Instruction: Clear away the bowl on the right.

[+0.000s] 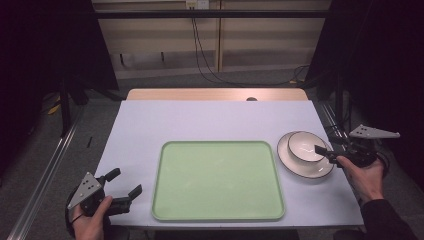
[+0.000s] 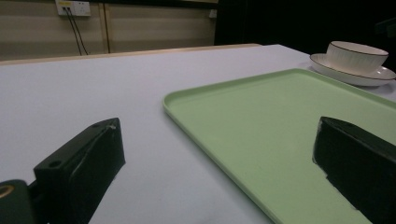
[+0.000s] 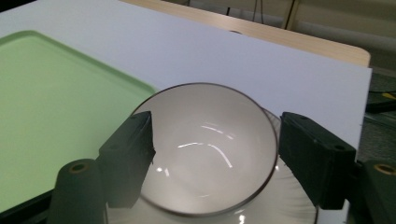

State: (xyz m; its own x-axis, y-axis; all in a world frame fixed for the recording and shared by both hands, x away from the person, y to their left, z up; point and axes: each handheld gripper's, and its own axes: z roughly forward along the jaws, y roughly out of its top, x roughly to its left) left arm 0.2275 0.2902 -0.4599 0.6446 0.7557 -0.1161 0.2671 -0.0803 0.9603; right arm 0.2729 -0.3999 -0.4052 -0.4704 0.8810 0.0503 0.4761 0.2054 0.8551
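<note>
Overhead, your right gripper (image 1: 327,152) reaches over the bowl (image 1: 305,146) on its plate (image 1: 290,162), right of the green tray (image 1: 218,210); your left gripper (image 1: 122,190) rests spread. Up close, your right jaws straddle the bowl's (image 3: 205,149) rim, not yet clamping.

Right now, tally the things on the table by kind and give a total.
Tray, green: 1
Plate, white with dark rim: 1
Bowl, white, standing on the plate: 1
Total: 3
</note>
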